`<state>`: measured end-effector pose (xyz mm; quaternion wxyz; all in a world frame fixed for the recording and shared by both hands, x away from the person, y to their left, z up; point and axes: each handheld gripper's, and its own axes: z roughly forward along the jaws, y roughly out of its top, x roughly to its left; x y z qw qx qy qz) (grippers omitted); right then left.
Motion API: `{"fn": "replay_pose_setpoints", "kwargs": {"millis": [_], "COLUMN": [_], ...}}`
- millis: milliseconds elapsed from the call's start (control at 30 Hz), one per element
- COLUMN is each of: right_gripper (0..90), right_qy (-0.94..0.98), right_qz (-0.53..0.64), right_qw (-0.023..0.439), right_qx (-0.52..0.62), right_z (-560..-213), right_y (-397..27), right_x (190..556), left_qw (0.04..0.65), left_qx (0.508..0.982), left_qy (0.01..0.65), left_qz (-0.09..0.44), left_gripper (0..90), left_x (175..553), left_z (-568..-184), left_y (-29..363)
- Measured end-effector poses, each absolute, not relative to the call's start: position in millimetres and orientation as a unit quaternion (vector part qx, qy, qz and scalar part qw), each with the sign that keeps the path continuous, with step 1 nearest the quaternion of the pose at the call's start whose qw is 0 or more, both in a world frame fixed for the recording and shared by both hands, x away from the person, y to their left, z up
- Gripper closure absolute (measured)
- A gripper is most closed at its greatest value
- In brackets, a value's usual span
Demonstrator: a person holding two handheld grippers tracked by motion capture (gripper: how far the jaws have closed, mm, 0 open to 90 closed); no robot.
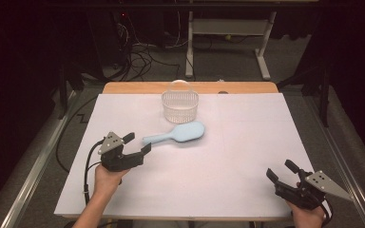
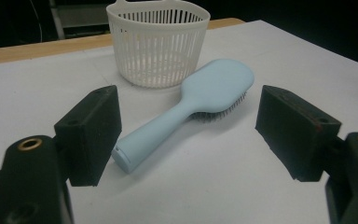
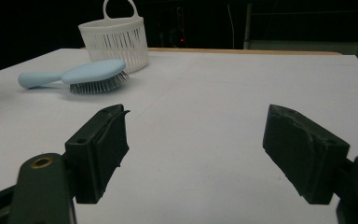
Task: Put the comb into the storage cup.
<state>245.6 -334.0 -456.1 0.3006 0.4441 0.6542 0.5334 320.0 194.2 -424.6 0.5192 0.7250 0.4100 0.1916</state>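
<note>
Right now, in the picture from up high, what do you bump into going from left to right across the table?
left gripper → light blue hairbrush → right gripper. The white basket sits over the hairbrush's span, so I leave it out.

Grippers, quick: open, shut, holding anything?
Left gripper: open, empty, jaws at the hairbrush handle end.
Right gripper: open, empty, over bare table.

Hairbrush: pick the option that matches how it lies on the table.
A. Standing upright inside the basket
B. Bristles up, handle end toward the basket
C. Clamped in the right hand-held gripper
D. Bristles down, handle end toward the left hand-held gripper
D: the hairbrush lies with its smooth back up and bristles against the table, its handle end pointing at the open left hand-held gripper, beside the basket.
</note>
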Motion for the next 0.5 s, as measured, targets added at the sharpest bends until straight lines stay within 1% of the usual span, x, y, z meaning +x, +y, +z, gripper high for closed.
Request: {"fn": "replay_pose_setpoints", "kwargs": {"millis": [500], "right_gripper": [22.5], "right_qy": [0.655], "right_qz": [0.534], "right_qw": [0.299], "right_qx": [0.444], "right_z": [-456], "right_y": [-334], "right_x": [246], "left_qw": [0.517], "left_qx": [0.73], "left_qy": [0.406], "left_qz": [0.188], "left_gripper": [21.7], "left_x": [331], "left_z": [-423], "left_y": [184]}}
